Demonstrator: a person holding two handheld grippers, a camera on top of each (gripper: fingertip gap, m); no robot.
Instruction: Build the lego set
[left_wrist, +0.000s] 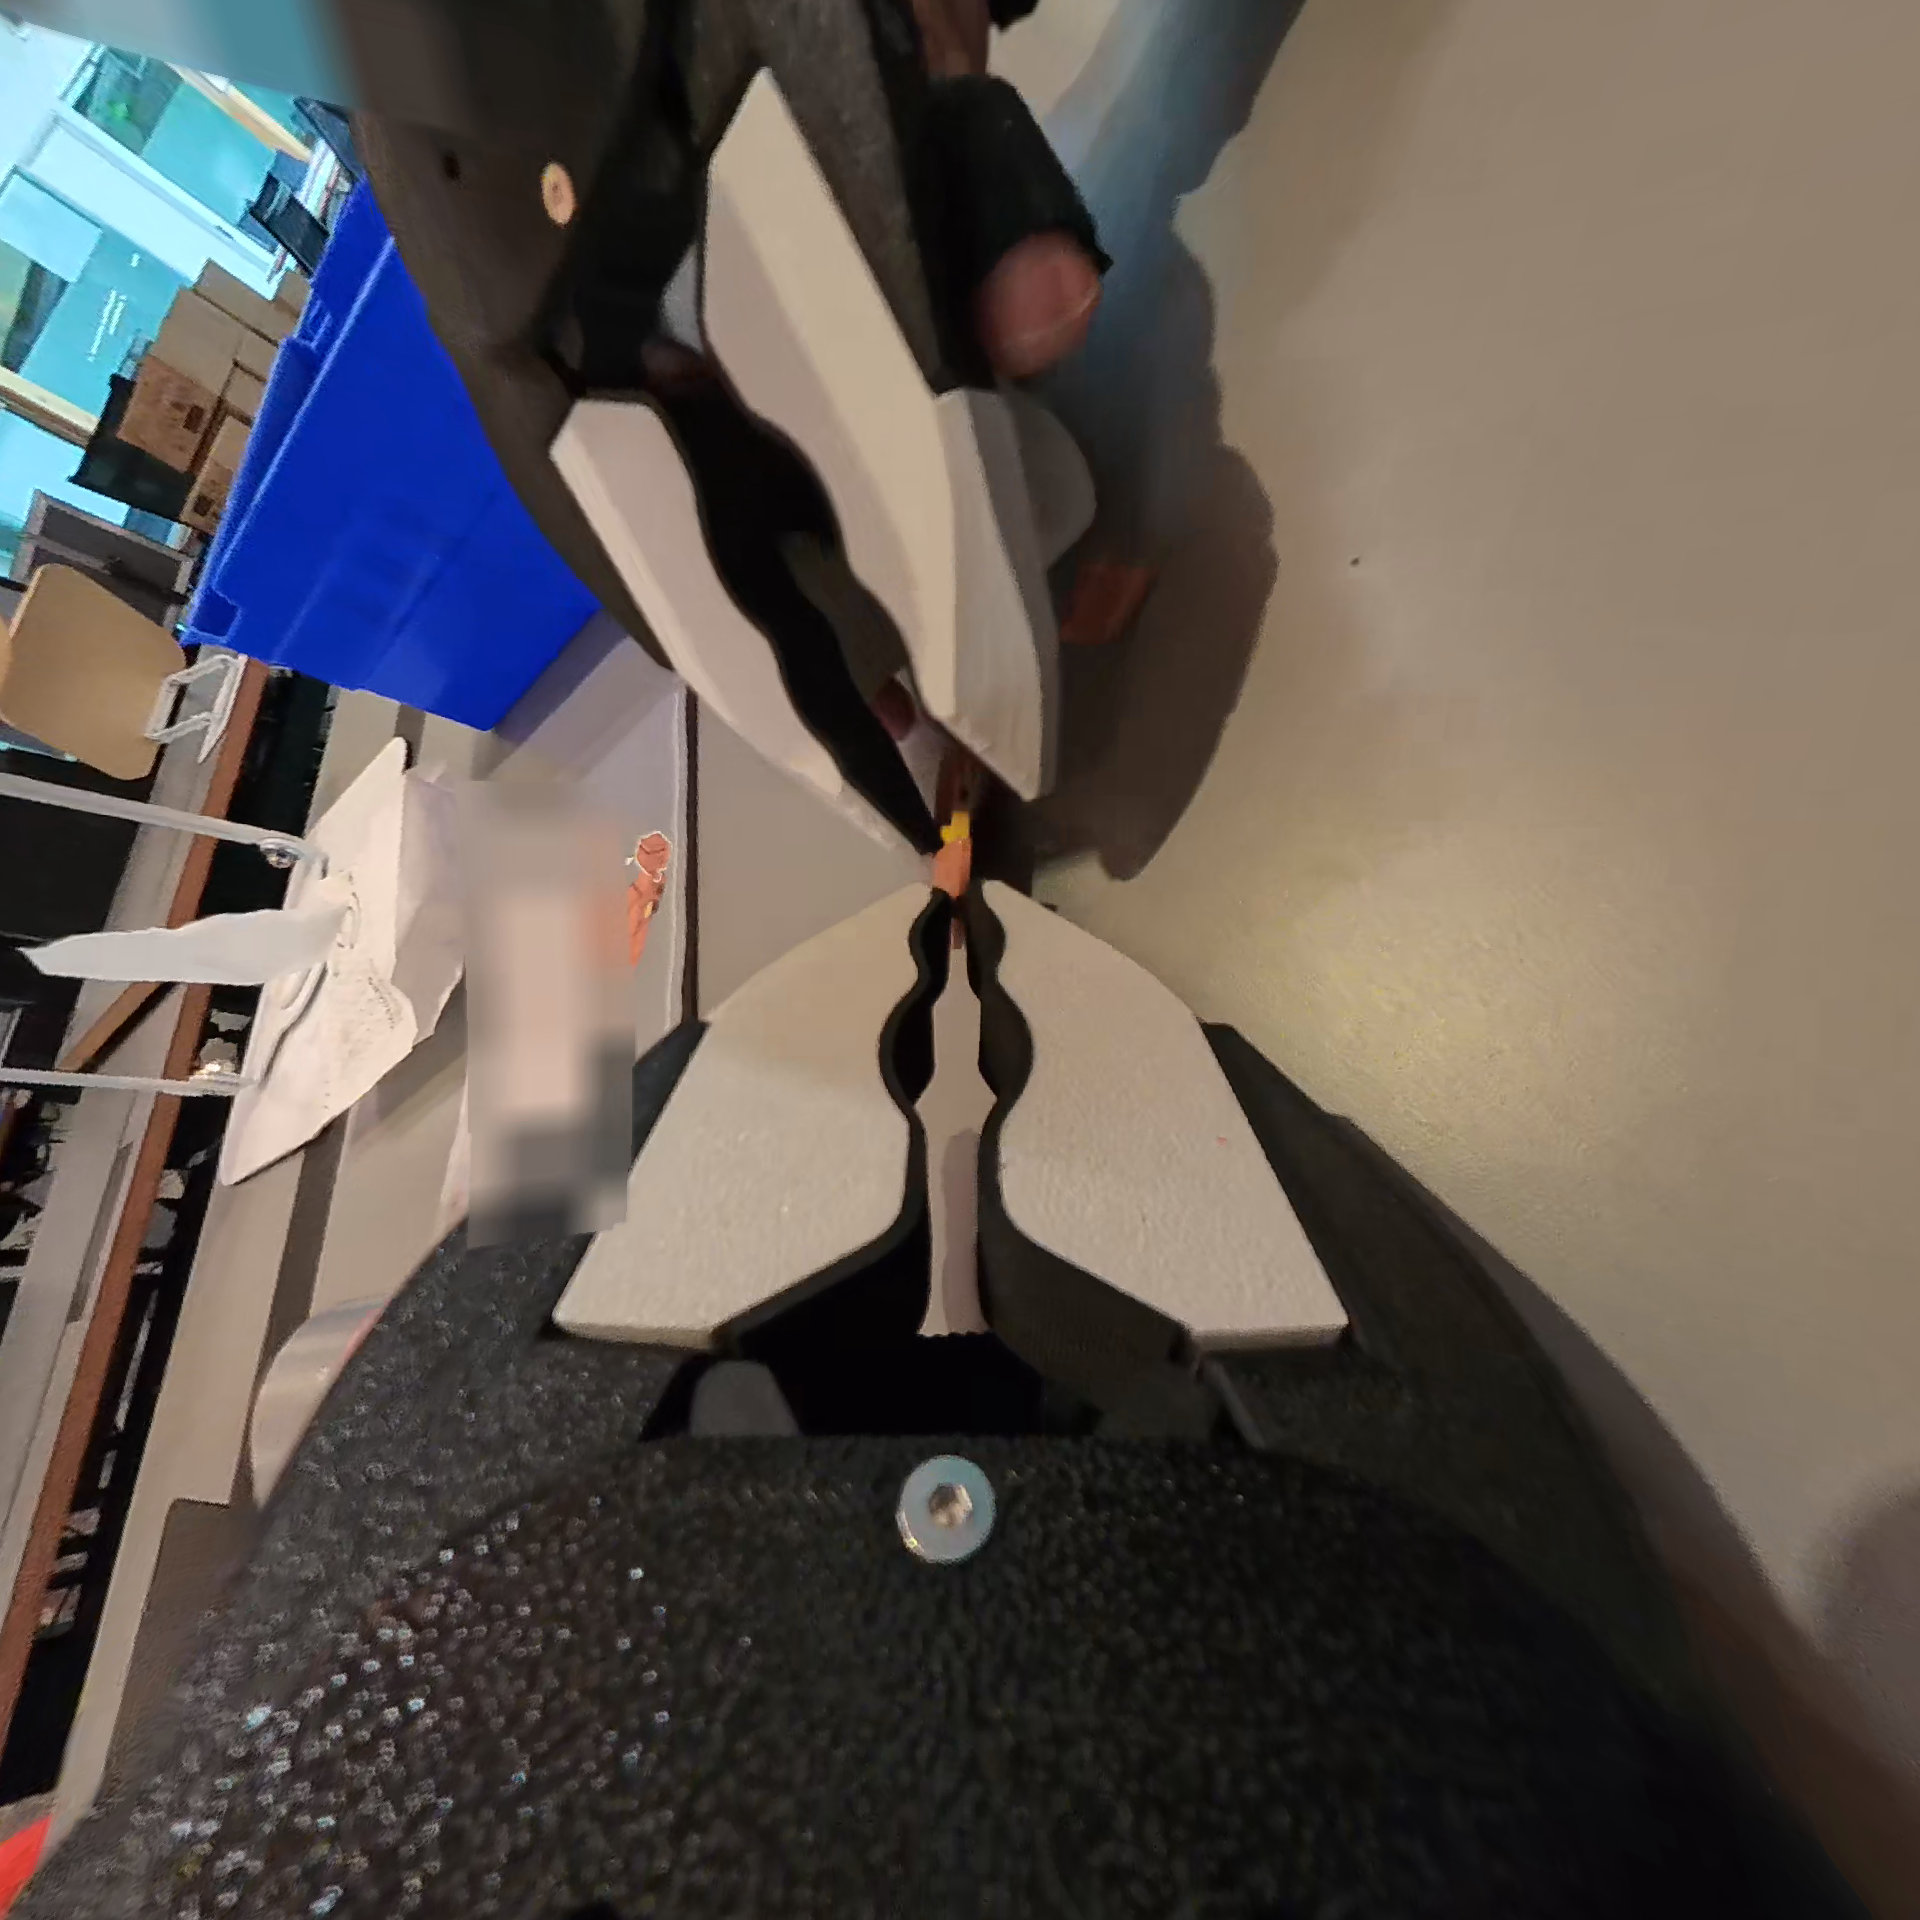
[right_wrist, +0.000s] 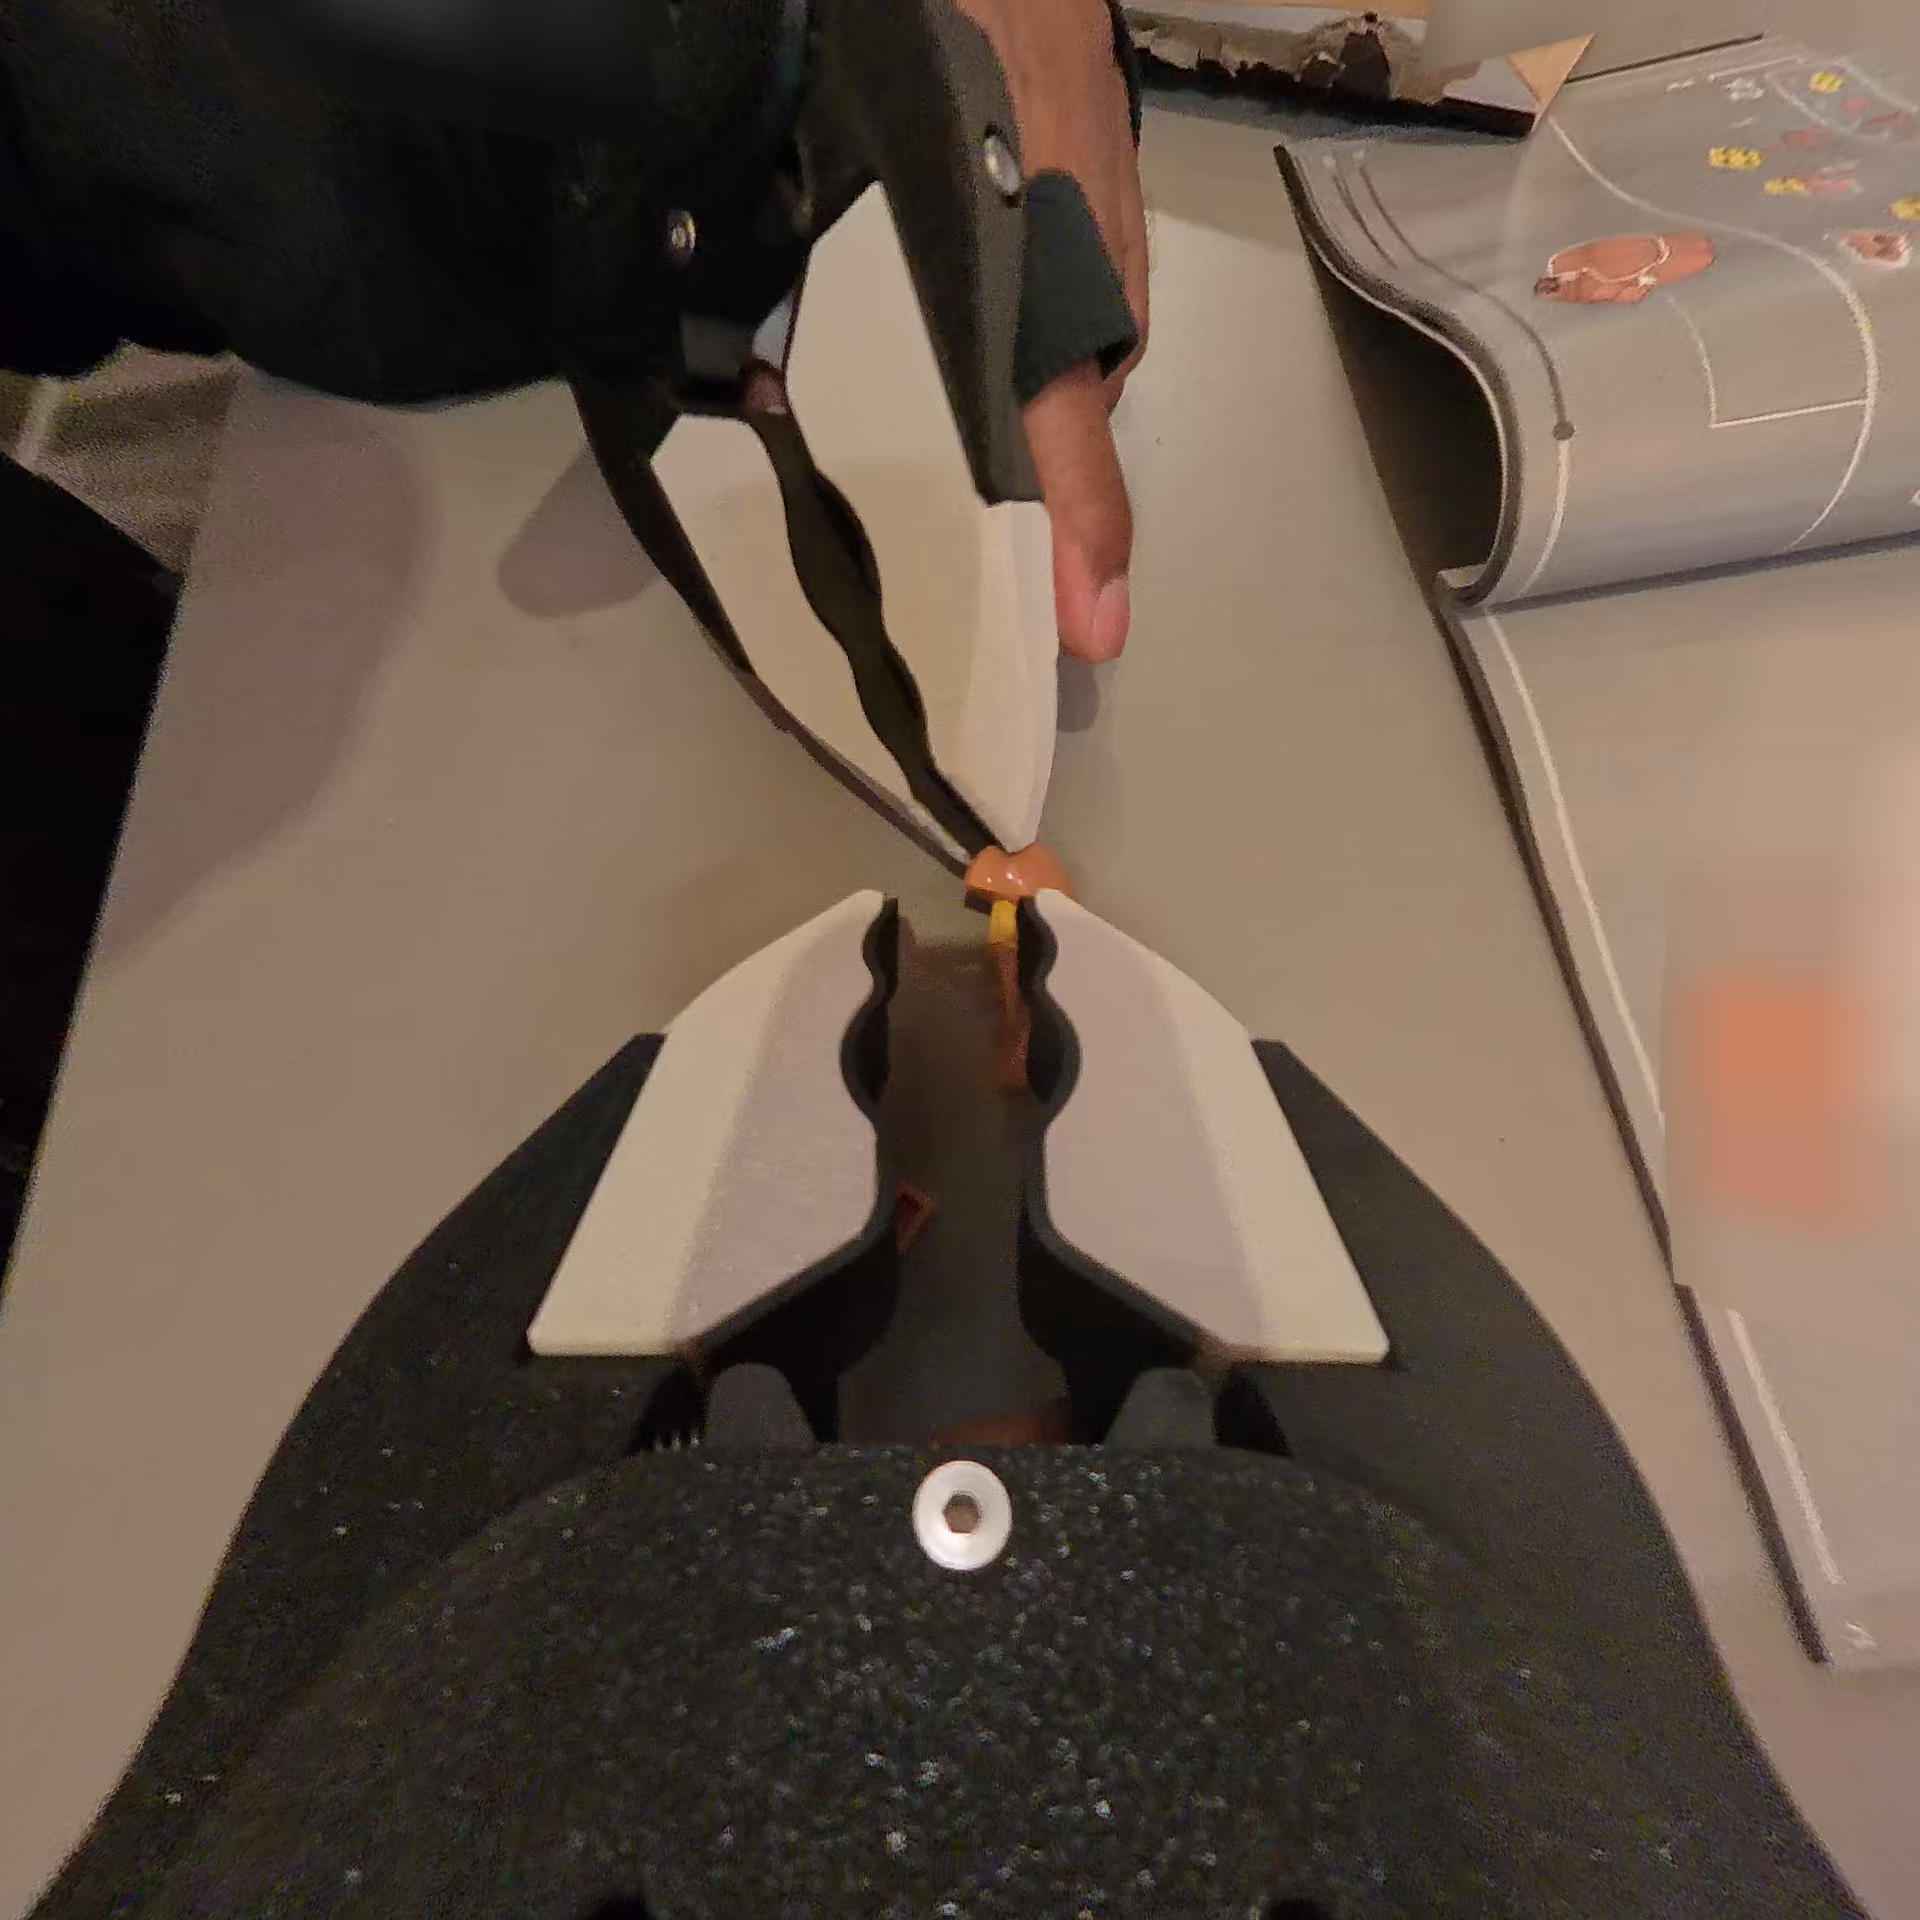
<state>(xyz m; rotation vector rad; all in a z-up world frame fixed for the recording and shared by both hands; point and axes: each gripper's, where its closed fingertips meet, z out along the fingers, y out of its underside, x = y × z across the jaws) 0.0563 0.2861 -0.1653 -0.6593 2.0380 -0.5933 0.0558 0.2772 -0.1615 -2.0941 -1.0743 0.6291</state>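
**Left gripper** (right_wrist: 1006, 844): my fingers are closing almost fully, the tips pinching the orange cap of a small piece (right_wrist: 1013, 871). In the left wrist view the cap is showing just beyond my own tips, at 12 o'clock.

**Right gripper** (right_wrist: 956, 902): it is standing partly open. The piece's yellow and brown stem is lying along the inner face of its right finger (right_wrist: 1143, 1091), and the left finger is staying clear of it.

**Small piece:** it is hanging above the table (right_wrist: 416, 831), bridging the two grippers.

**Surroundings:**
- My hand (right_wrist: 1081, 468) is riding on the left gripper at 12 o'clock.
- A grey printed mat (right_wrist: 1662, 416) is curling at 2 o'clock, well apart.
- In the left wrist view, a blue bin (left_wrist: 395, 499) and white paper (left_wrist: 343, 935) are sitting at 9 to 10 o'clock.
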